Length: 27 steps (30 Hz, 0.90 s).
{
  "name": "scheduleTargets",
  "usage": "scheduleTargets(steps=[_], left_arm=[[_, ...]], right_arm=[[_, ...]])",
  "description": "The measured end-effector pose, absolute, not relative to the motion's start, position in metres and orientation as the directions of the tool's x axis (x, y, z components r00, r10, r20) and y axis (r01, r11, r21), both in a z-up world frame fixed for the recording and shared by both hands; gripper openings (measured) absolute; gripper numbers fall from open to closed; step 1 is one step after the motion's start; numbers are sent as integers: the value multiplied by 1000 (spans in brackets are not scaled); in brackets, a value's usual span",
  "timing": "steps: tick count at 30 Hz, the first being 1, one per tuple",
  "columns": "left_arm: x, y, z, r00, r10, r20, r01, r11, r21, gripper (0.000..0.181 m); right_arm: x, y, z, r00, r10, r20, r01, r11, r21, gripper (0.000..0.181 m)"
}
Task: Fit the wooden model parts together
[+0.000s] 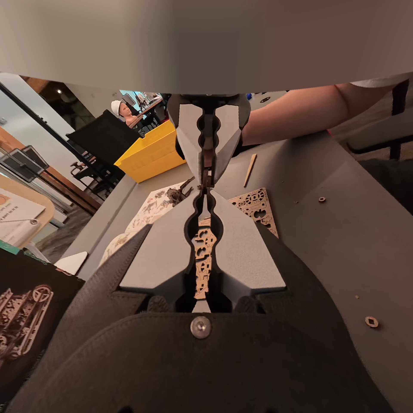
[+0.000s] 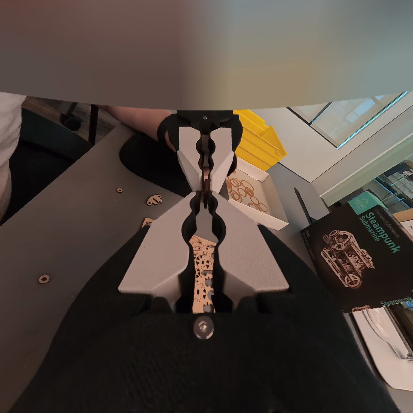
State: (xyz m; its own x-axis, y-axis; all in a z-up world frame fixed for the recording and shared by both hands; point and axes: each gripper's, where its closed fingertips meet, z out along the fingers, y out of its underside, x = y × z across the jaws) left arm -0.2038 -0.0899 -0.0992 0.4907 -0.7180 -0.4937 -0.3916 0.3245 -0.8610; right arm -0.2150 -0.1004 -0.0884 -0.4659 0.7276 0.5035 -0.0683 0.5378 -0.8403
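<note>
The 2 tools meet tip to tip above the counter (image 1: 324, 234). The left tool (image 1: 205, 192) and right tool (image 2: 203, 202) are each closed on a small dark wooden part (image 1: 206, 176).

**Dim room, daylight at one side**

Soft indoor light leaves the worktop (image 1: 335, 223) grey and dull, with faint shadows. Windows (image 2: 357, 118) glow bright beyond its far corner. Wide-angle bending curves the edges; near black housing is soft-focused.
</note>
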Motion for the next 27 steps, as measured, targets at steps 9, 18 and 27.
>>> scheduleTargets(steps=[9,18,27], left_arm=[[-206,-96,-91,415,-479,-774,-556,539,-632,1],[-206,-101,-91,263,-256,-930,-673,642,-367,0],[-206,-101,-92,242,-227,-943,-689,645,-332,0]], right_arm=[[-214,-105,-83,-337,602,724,-187,711,-678,8],[-214,-108,-86,-316,549,774,-197,760,-620,7],[-214,-109,-88,-313,540,781,-198,767,-610,6]])
